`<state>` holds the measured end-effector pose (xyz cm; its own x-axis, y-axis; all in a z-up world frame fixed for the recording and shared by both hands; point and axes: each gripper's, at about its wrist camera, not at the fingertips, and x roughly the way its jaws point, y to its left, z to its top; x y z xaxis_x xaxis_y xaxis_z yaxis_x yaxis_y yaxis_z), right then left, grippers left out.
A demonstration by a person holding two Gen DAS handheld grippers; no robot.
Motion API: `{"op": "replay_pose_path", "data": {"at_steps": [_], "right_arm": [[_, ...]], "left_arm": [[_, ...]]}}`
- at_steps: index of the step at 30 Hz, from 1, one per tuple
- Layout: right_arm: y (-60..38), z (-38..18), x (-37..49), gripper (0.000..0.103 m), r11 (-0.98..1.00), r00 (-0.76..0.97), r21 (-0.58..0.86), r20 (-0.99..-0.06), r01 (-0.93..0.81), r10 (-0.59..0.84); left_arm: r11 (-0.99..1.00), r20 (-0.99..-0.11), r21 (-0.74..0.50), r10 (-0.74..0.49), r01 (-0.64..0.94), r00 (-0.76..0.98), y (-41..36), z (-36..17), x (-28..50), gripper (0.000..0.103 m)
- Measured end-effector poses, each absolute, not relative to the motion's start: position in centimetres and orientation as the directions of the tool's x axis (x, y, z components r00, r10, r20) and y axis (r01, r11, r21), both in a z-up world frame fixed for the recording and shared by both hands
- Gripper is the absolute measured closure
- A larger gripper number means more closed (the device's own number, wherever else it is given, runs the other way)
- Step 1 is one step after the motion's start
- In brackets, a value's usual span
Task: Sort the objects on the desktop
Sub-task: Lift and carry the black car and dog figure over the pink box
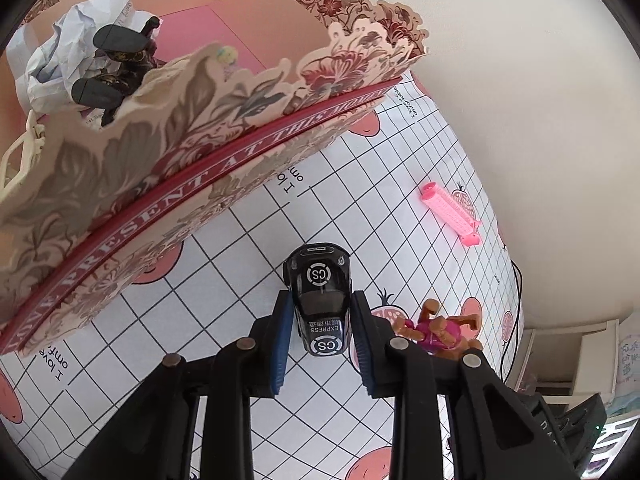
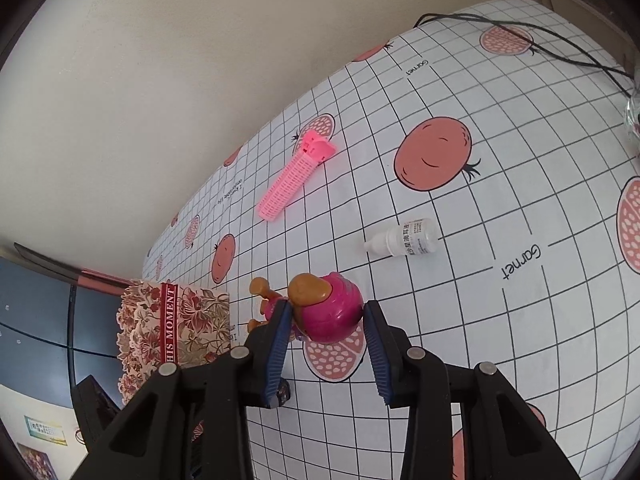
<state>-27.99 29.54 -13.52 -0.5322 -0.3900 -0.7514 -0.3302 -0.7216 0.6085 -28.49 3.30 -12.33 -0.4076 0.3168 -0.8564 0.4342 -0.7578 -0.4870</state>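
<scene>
The black toy car (image 1: 322, 304) is gripped in the left jaws beside the floral box (image 1: 168, 184), the pink dog figure (image 2: 326, 312) (rounded, smooth) in the right; either could be dropped over the surface (image 2: 480, 184) if pinched off-centre

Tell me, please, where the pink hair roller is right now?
The pink hair roller lies on the tablecloth near the wall, beyond the small white bottle and the toy figure.

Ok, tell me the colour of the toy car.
Black with white markings, toy car, clearest in the left wrist view.
</scene>
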Motion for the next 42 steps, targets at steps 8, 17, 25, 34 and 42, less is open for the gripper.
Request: {"op": "replay_pose_path", "data": {"at_steps": [8, 17, 25, 34, 42], "right_arm": [[30.1, -11.9, -27.7, 0.069, -0.742, -0.567, 0.595, -0.742, -0.309, -0.358], [29.8, -11.7, -27.8, 0.069, -0.739, -0.570, 0.599, -0.738, -0.308, -0.361], [29.6, -9.5, -27.5, 0.069, -0.729, -0.613, 0.627, -0.699, -0.276, -0.369], [28.6, -1.4, -25.8, 0.069, -0.714, -0.748, 0.689, -0.538, -0.125, -0.388], [26.8, 1.6, -25.0, 0.069, -0.706, -0.781, 0.707, -0.463, -0.040, -0.419]], "left_arm": [[-0.761, -0.841, -0.506, 0.332, 0.406, -0.427, 3.4, -11.2, -28.7, 0.074], [-0.754, -0.829, -0.529, 0.359, 0.390, -0.429, 3.8, -10.6, -28.8, 0.074], [-0.740, -0.787, -0.579, 0.398, 0.342, -0.471, 3.4, -7.8, -29.0, 0.074], [-0.740, -0.662, -0.646, 0.422, 0.186, -0.620, 2.3, 0.2, -28.2, 0.074], [-0.765, -0.602, -0.634, 0.392, 0.118, -0.696, 1.0, 4.6, -26.9, 0.074]]}}
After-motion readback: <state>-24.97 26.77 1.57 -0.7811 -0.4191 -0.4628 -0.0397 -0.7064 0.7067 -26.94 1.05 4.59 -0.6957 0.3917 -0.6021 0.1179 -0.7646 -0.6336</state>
